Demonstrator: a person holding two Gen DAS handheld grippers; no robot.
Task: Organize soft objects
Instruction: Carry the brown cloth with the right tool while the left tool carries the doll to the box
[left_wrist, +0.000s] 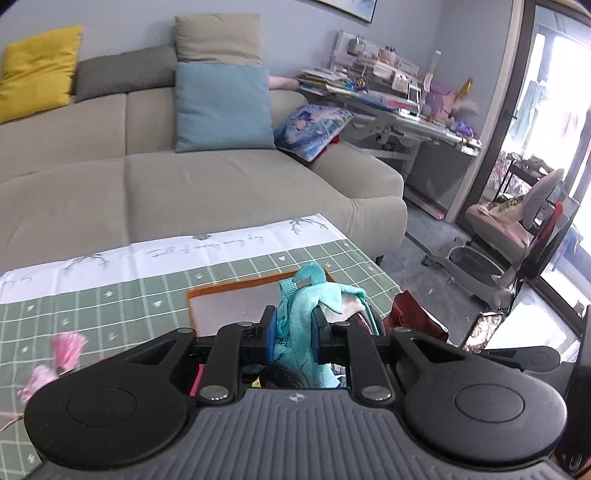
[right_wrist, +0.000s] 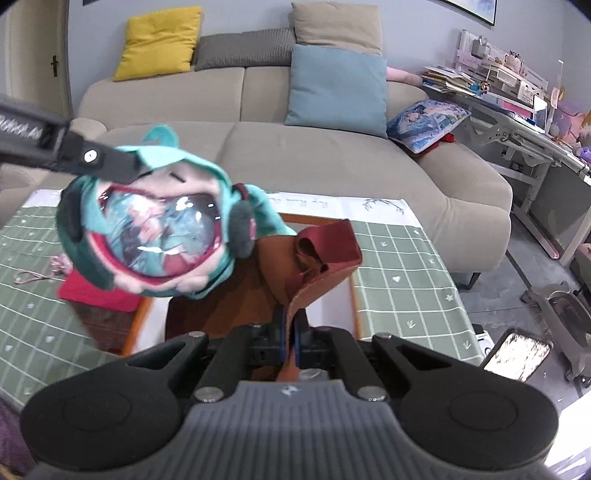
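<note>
My left gripper (left_wrist: 293, 338) is shut on a teal plush toy (left_wrist: 314, 306) and holds it above the table. In the right wrist view the plush toy (right_wrist: 159, 229) hangs in the air with a shiny round window on its front, and the left gripper's finger (right_wrist: 107, 162) clamps its top. My right gripper (right_wrist: 291, 334) is shut on the edge of a brown and dark red leather pouch (right_wrist: 317, 254), held up over an orange-rimmed white tray (right_wrist: 352, 295). The pouch (left_wrist: 413, 314) also shows in the left wrist view, right of the plush.
The table has a green checked cloth (right_wrist: 402, 273). A pink tassel charm (left_wrist: 55, 354) and a red flat item (right_wrist: 99, 295) lie on its left side. A beige sofa (right_wrist: 332, 162) with cushions stands behind. A cluttered desk (right_wrist: 517, 107) is at the right.
</note>
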